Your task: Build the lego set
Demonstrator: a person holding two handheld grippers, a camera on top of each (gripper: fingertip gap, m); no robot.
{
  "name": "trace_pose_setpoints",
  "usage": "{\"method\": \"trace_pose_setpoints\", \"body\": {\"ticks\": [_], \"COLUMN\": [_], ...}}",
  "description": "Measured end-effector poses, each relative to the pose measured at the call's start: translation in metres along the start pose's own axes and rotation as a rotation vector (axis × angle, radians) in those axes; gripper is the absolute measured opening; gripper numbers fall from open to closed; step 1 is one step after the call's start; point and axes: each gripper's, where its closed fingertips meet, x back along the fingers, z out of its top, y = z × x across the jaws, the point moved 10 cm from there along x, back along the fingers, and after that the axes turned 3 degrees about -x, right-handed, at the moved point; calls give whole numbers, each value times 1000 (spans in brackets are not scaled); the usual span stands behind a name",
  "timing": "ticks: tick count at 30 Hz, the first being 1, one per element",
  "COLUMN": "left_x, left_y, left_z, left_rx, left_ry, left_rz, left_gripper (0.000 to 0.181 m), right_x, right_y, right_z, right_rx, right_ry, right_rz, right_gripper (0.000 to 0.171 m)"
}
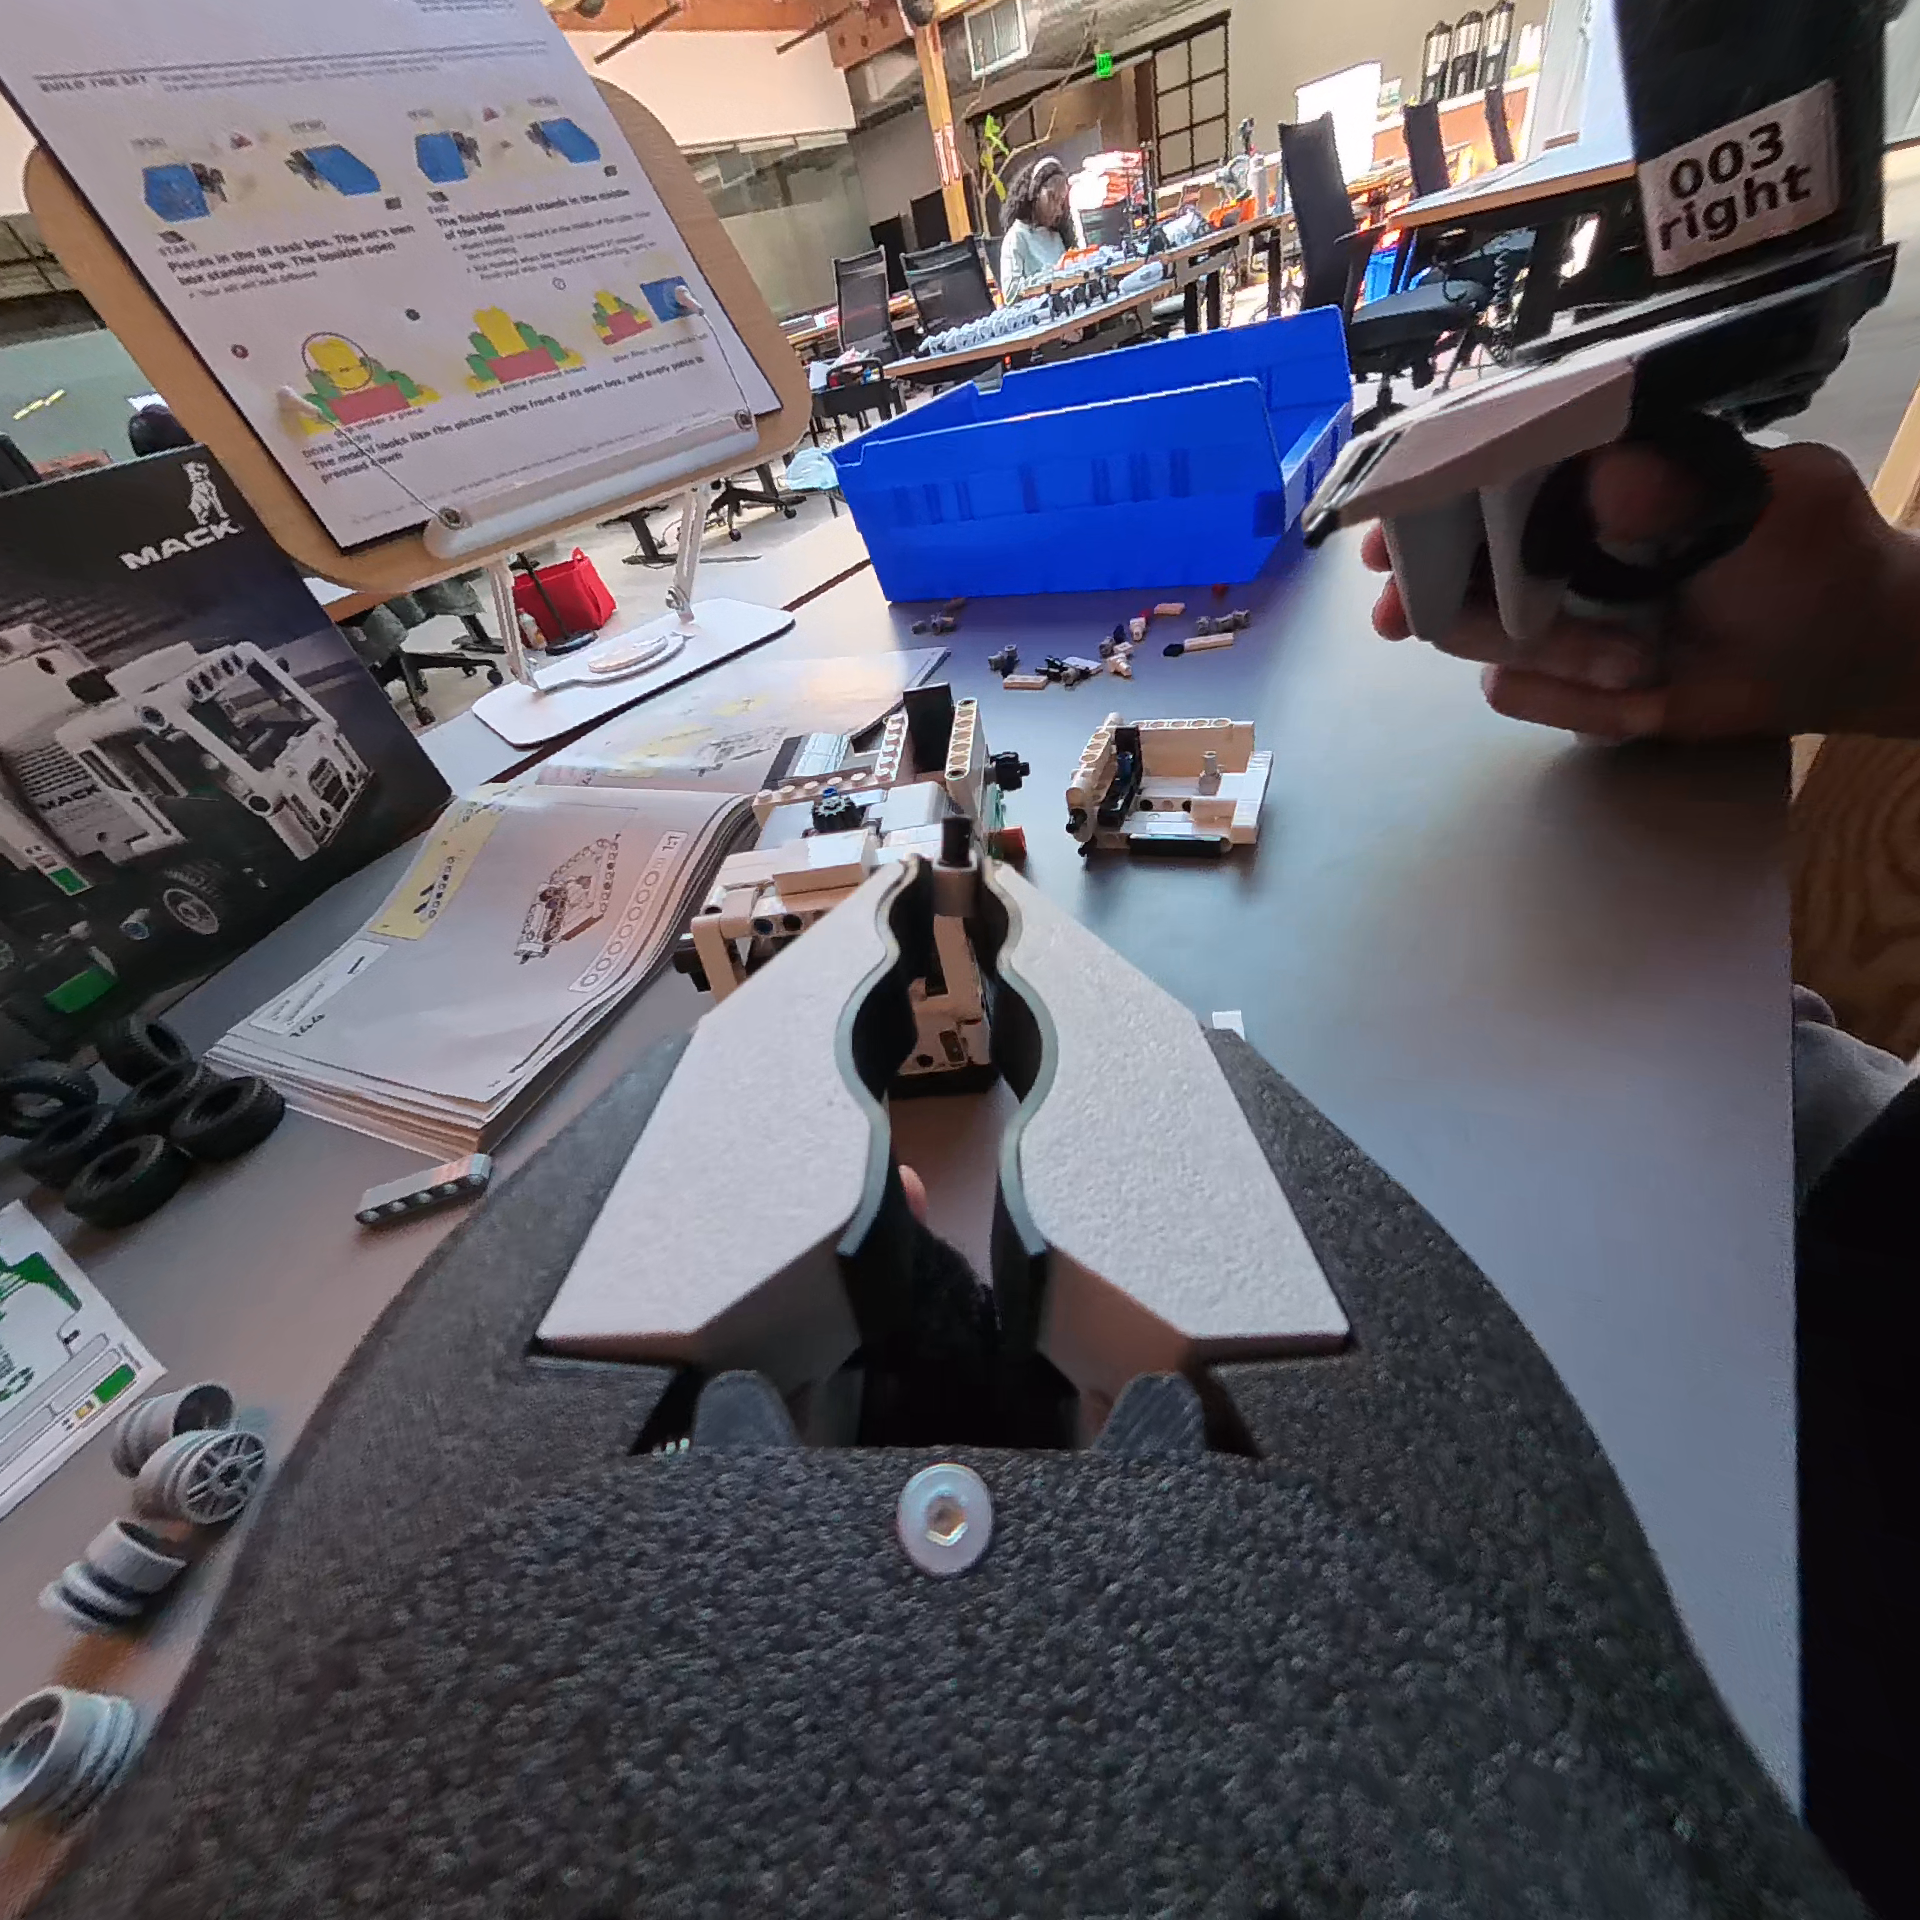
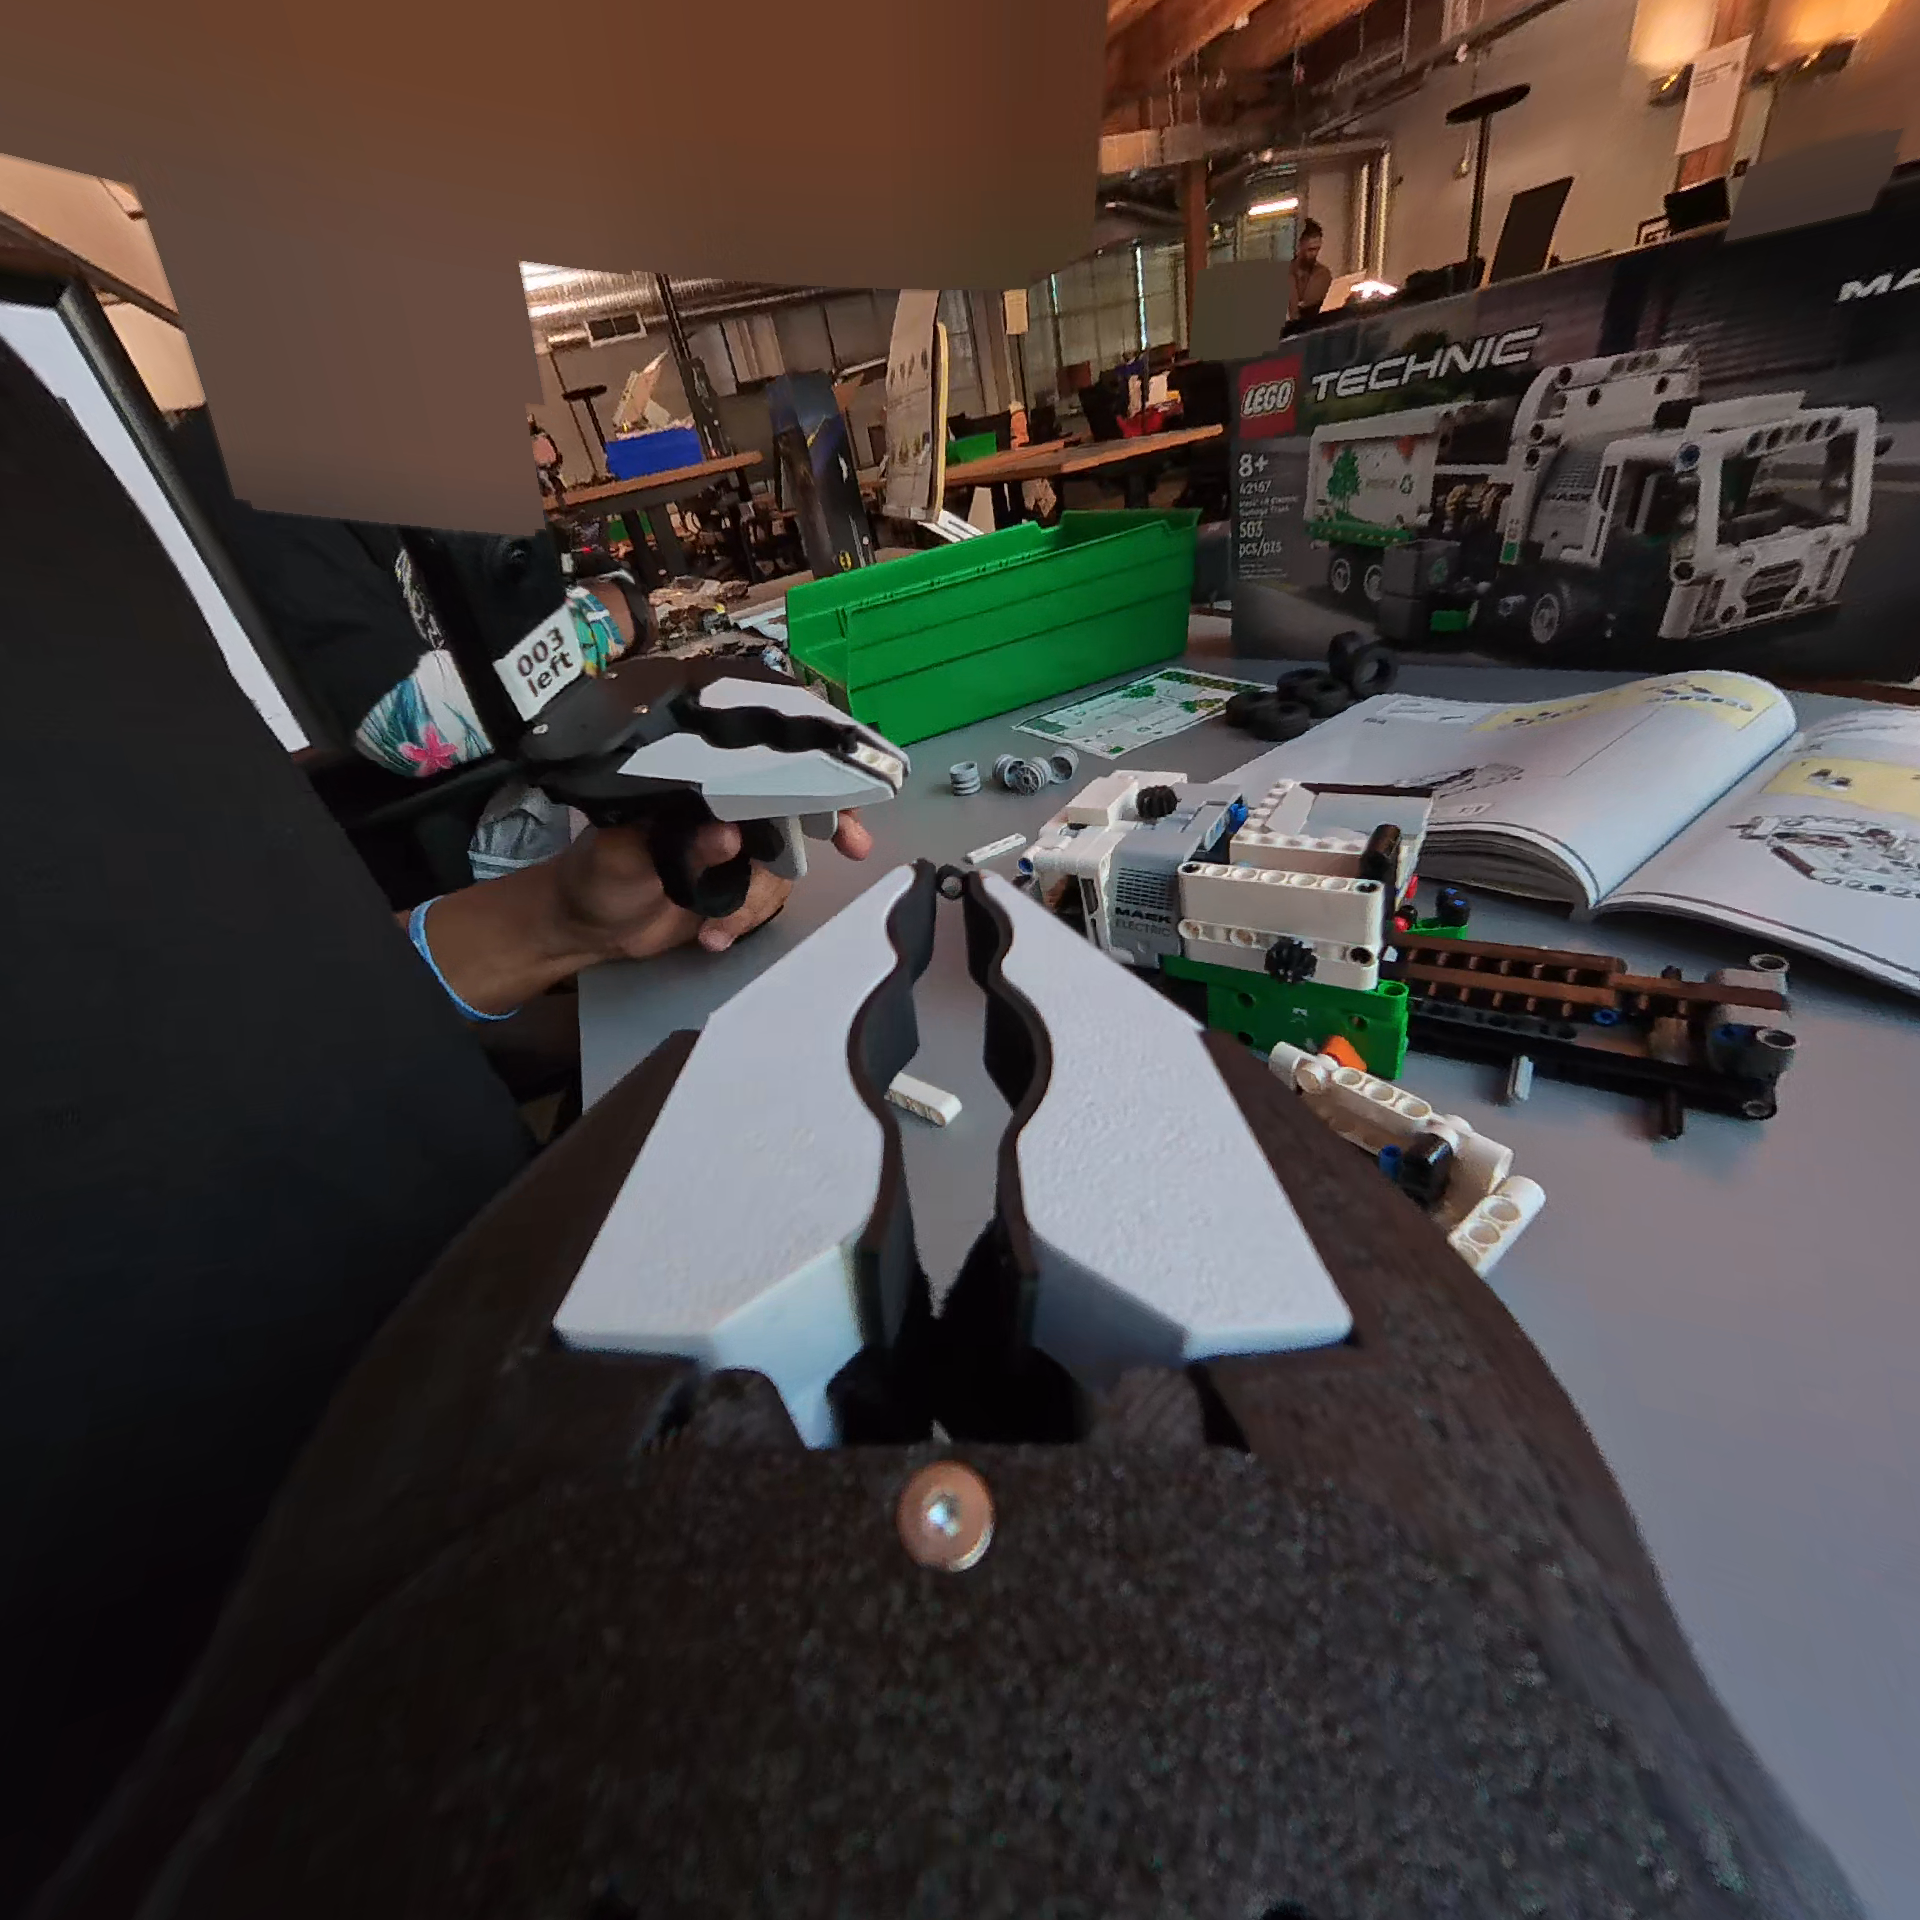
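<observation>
Grey desk (image 2: 1714, 1403); my right claw (image 2: 951, 883) pinches tiny dark round pin (image 2: 949, 881), left claw (image 1: 951, 883) clamps small white brick piece (image 1: 951, 1023); pin may slip if squeeze eases.

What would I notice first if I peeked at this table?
Probably the half-built white and green truck in the middle of the table, beside an open booklet. Behind it stands the big box picturing the truck, with a bright green bin to its left.

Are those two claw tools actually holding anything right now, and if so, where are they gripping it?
The left gripper clamps a white piece across its sides. The right gripper pinches a tiny dark ring at its fingertips.
</observation>
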Motion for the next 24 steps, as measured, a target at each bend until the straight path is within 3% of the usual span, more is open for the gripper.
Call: {"method": "trace_pose_setpoints", "body": {"ticks": [24], "left_x": [-13], "left_y": [-9], "left_z": [-2], "left_rx": [83], "left_ry": [-48], "left_rz": [28], "left_gripper": [6], "right_x": [-3], "right_y": [8], "right_z": [-5], "right_rx": [43], "right_ry": [-70], "right_rz": [-126], "right_gripper": [4]}}
